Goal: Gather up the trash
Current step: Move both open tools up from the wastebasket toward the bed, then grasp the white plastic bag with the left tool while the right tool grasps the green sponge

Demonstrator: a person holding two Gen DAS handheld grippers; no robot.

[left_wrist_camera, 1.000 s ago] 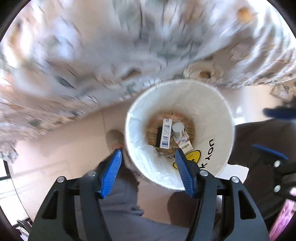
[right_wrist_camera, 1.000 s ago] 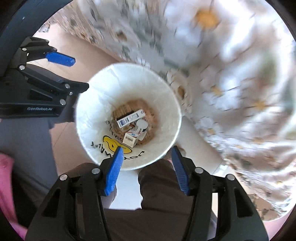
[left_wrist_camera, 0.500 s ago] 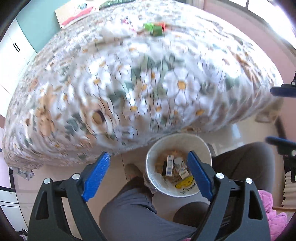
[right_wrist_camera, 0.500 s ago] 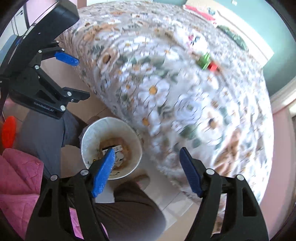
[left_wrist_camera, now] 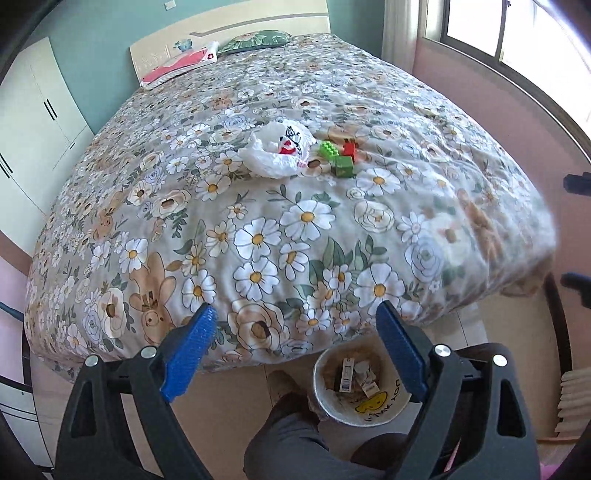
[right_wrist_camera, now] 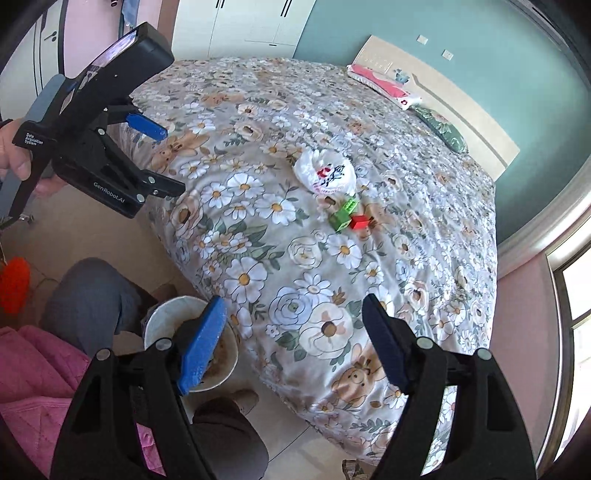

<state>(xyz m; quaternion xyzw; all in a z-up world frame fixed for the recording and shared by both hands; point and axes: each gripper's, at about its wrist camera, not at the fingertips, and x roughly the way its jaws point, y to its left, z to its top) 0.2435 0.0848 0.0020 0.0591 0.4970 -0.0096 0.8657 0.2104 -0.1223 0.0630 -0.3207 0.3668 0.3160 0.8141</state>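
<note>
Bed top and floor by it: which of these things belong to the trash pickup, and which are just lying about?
Belongs to the job:
- white plastic bag, crumpled on the bedspread
- trash bin on the floor, cartons already inside
- left gripper and right gripper, both opening, nothing between the fingers

Just lying about (probably):
- green blocks and red block
- pillows
- wardrobe

A floral-covered bed (left_wrist_camera: pixel 295 206) is set against a teal wall (right_wrist_camera: pixel 461 48). White wardrobes (left_wrist_camera: pixel 33 122) and a sunlit window (left_wrist_camera: pixel 517 33) are seen.
</note>
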